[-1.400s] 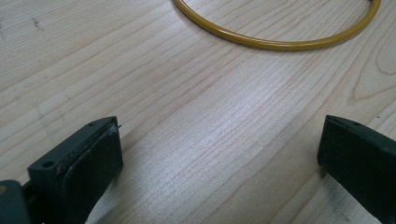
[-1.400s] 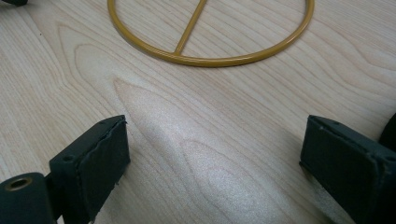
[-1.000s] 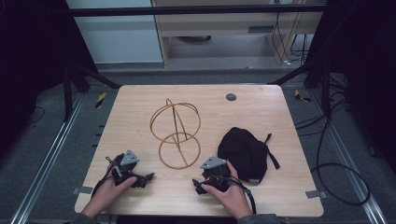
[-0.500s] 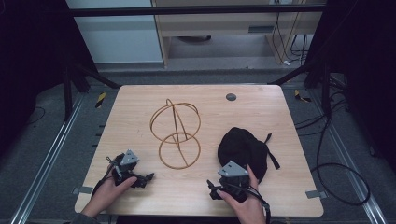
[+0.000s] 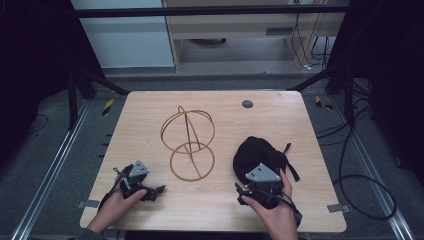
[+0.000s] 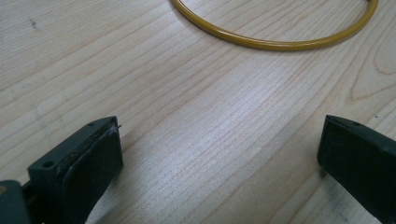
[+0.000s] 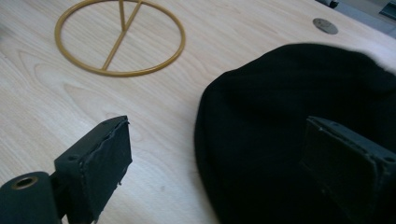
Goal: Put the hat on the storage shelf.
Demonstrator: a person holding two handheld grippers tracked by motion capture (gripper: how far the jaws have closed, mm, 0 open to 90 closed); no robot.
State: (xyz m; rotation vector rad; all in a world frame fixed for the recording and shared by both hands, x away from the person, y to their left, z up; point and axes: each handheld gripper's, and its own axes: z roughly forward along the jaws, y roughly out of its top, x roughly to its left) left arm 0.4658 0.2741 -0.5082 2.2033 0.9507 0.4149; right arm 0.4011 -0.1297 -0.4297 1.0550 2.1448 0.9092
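A gold wire stand point(image 5: 171, 160), two rings joined by a rod, stands mid-table. Right of it lies a black cap point(image 5: 260, 152) with a strap. My right gripper point(image 5: 259, 172) hovers at the cap's near edge, open. In the right gripper view point(image 7: 219, 163) one jaw hangs over bare wood and the other over the cap point(image 7: 299, 116), with the stand's base ring point(image 7: 122, 73) farther off. My left gripper point(image 5: 156, 190) rests at the near left, open wide. In the left gripper view point(image 6: 219, 154) only wood lies between the jaws, with the ring point(image 6: 280, 45) ahead.
The wooden table point(image 5: 280, 115) has a small grey disc point(image 5: 247, 104) set in it near the far edge, which also shows in the right gripper view point(image 7: 325, 25). Cables and a metal frame surround the table on the floor.
My right gripper has moved to the right, from bare wood beside the cap to the cap's near edge. The left gripper has stayed put.
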